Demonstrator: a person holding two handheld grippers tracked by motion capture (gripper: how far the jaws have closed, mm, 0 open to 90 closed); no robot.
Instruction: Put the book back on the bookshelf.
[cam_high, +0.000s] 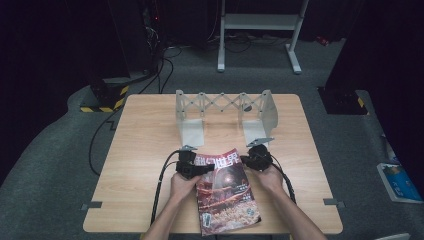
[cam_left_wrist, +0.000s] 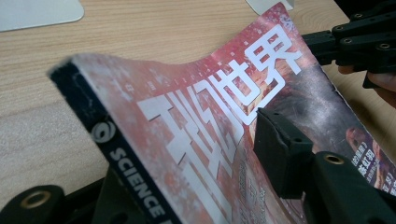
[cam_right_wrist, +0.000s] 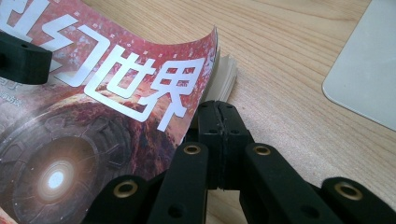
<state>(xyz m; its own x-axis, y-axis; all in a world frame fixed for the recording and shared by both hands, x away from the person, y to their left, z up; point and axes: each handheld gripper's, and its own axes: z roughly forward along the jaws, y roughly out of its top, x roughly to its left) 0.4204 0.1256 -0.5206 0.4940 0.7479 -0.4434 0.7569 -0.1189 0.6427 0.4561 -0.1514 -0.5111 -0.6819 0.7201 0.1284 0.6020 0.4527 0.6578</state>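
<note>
A magazine with a red cover and white characters lies at the table's near middle, its top end raised. My left gripper is shut on its spine side: one jaw presses on the cover, the other sits beneath, as the left gripper view shows on the magazine. My right gripper is shut, its tips against the right edge of the magazine, where the cover curls up off the pages. I see nothing between its pads. The right gripper touches the cover's far edge.
A grey expanding book rack stands behind the magazine, its two base plates lying flat toward me. One base plate lies close to the right gripper, another plate beyond the left. Bare wooden table lies on both sides.
</note>
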